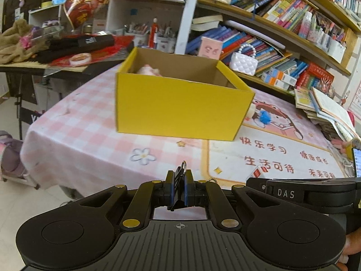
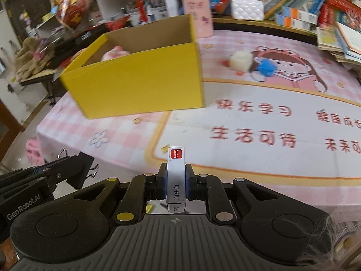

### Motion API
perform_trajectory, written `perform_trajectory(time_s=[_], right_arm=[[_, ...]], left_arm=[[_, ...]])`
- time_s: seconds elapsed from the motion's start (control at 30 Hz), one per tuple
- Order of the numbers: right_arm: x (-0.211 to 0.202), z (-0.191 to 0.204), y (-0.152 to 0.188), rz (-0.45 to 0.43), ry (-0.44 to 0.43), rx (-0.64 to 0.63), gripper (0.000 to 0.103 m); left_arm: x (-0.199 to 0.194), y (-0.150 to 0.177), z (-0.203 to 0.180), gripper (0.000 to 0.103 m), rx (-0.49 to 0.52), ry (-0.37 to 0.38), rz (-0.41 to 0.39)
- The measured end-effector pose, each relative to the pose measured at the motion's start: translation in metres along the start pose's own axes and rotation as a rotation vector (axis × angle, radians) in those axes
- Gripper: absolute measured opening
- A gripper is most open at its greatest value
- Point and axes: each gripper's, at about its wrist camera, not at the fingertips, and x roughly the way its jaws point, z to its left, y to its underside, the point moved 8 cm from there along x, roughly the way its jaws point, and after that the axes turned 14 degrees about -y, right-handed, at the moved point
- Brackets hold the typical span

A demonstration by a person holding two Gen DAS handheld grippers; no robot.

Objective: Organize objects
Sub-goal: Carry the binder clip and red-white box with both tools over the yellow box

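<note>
A yellow cardboard box (image 1: pixel 180 106) stands open on the pink table, also in the right wrist view (image 2: pixel 140 83). A pink soft toy (image 1: pixel 147 70) lies inside it. My left gripper (image 1: pixel 179 180) is shut on a black binder clip (image 1: pixel 178 176), held above the table's near edge in front of the box; the clip also shows in the right wrist view (image 2: pixel 76 169). My right gripper (image 2: pixel 176 176) is shut on a small white staple box (image 2: pixel 176 176) with a red label, held near the left gripper. A white cube (image 2: pixel 240 61) and a blue fuzzy thing (image 2: pixel 267 66) lie right of the box.
A pink cup (image 2: pixel 198 13) and a white quilted purse (image 2: pixel 247 8) stand behind the box. Bookshelves (image 1: pixel 282 22) run along the back. A stack of books (image 1: pixel 327 110) sits at the table's right. A cluttered side desk (image 1: pixel 56 52) stands at the left.
</note>
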Motion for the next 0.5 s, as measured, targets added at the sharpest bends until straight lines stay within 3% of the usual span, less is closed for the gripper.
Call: perform_trajectory(time_s=[0.5], right_arm=[[0.001, 0.041, 0.01, -0.048, 0.004, -0.014, 0.013]], left_arm=[[-0.015, -0.004, 0.035, 0.006, 0.017, 0.012, -0.058]])
